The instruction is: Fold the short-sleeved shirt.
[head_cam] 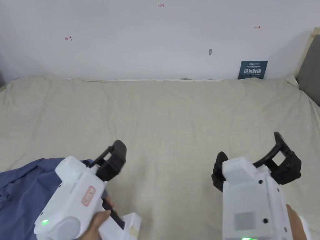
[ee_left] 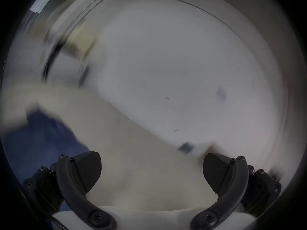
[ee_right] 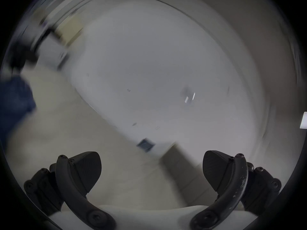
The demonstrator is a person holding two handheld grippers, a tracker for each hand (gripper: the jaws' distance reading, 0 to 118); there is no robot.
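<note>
In the head view, the shirt [head_cam: 18, 190], blue and rumpled, lay at the lower left of the frame on a beige sheet [head_cam: 175, 118] that covered the bed from edge to edge. The left gripper [head_cam: 109, 162] was held low at the lower left, its white body overlapping the shirt's right edge in the picture; whether it touched the cloth could not be told. A hand [head_cam: 97, 223] gripped its handle at the bottom edge. The right gripper [head_cam: 256, 162] was at the lower right, over bare sheet and well apart from the shirt.

In the left gripper view, blurred by motion, the left gripper [ee_left: 152, 170] had its 2 jaws spread wide with nothing between them but sheet. The shirt [ee_left: 38, 142] sat in the lower left of that frame, just beyond the left-hand jaw and outside the gap.

In the right gripper view, also blurred, the right gripper [ee_right: 152, 170] likewise stood released, its 2 jaws far apart and holding nothing. The shirt [ee_right: 15, 100] appeared as a dark blue patch at the far left edge, well away from both jaws.

A white wall [head_cam: 156, 40] rose behind the bed in the head view, with a dark sign [head_cam: 252, 69] at its base toward the upper right.
</note>
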